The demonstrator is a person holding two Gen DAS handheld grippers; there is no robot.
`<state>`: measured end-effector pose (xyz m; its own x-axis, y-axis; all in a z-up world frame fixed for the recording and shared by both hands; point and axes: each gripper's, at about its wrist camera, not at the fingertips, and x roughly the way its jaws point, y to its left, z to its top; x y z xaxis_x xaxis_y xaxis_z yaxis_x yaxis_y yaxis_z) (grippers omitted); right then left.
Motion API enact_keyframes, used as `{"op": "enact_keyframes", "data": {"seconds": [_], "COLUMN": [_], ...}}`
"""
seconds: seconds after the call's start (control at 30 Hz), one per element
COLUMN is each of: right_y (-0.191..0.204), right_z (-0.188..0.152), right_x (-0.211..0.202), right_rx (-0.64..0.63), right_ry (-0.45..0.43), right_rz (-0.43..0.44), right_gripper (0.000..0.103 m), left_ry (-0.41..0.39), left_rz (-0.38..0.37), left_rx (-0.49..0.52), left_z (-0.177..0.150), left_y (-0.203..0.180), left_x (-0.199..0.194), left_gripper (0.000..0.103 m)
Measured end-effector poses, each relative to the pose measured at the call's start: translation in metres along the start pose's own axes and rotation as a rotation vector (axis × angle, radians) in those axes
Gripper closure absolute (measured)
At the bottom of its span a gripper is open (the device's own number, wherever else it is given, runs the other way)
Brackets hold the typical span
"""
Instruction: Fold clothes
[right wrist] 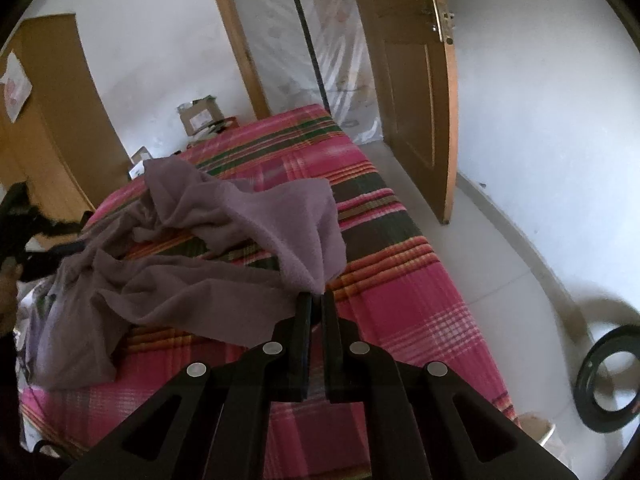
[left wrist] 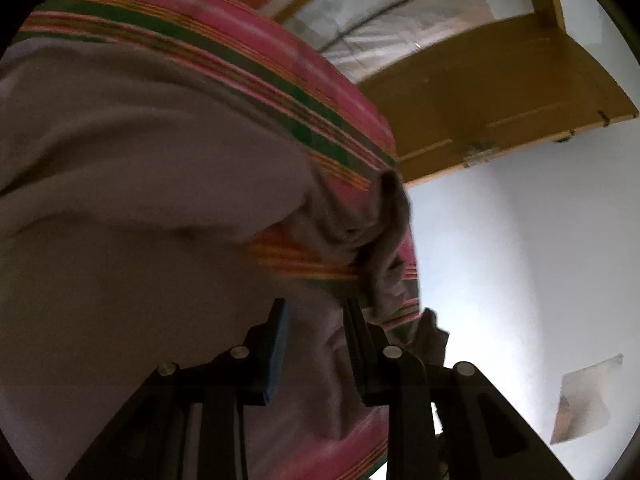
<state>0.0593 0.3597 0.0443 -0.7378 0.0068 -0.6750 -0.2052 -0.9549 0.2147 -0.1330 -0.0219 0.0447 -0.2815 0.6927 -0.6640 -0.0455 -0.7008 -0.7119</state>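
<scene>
Purple garment (right wrist: 224, 240) pinched in right tool (right wrist: 316, 300); left tool (left wrist: 316, 312) parted.

The left wrist camera sits very close to the bed (left wrist: 248, 40), low against the purple cloth (left wrist: 140, 200) on it, tilted, looking along the bed toward the door (left wrist: 500, 92) beyond its far end. The right wrist camera stands farther back and higher, above the bed's (right wrist: 400, 288) near end, looking down its length toward the same door (right wrist: 408, 80) at the far right corner. Both views share the bed, the cloth (right wrist: 248, 216) and the door.
</scene>
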Motion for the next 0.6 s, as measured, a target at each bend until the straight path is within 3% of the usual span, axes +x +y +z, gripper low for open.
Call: {"op": "enact_keyframes", "data": {"seconds": [0.17, 0.27, 0.33, 0.4, 0.5, 0.6], "right_y": [0.001, 0.005, 0.013, 0.022, 0.035, 0.052], "right_z": [-0.003, -0.006, -0.008, -0.01, -0.013, -0.017], "right_x": [0.0, -0.011, -0.018, -0.023, -0.028, -0.018], "right_rx": [0.026, 0.043, 0.042, 0.042, 0.044, 0.073], "right_ry": [0.02, -0.02, -0.039, -0.051, -0.06, -0.007], "right_rz": [-0.004, -0.005, 0.046, 0.11, 0.209, 0.329], "right_gripper": [0.095, 0.086, 0.077, 0.076, 0.075, 0.075], "left_ry": [-0.126, -0.223, -0.311, -0.38, -0.419, -0.45], "left_rz": [0.078, 0.108, 0.145, 0.172, 0.192, 0.208], "left_rx": [-0.03, -0.097, -0.151, -0.187, -0.221, -0.255], "left_z": [-0.039, -0.065, -0.087, -0.106, -0.127, -0.148], "left_y": [0.033, 0.06, 0.081, 0.096, 0.111, 0.125], "left_x": [-0.068, -0.107, -0.137, -0.159, -0.174, -0.185], "left_gripper": [0.075, 0.075, 0.075, 0.073, 0.071, 0.071]}}
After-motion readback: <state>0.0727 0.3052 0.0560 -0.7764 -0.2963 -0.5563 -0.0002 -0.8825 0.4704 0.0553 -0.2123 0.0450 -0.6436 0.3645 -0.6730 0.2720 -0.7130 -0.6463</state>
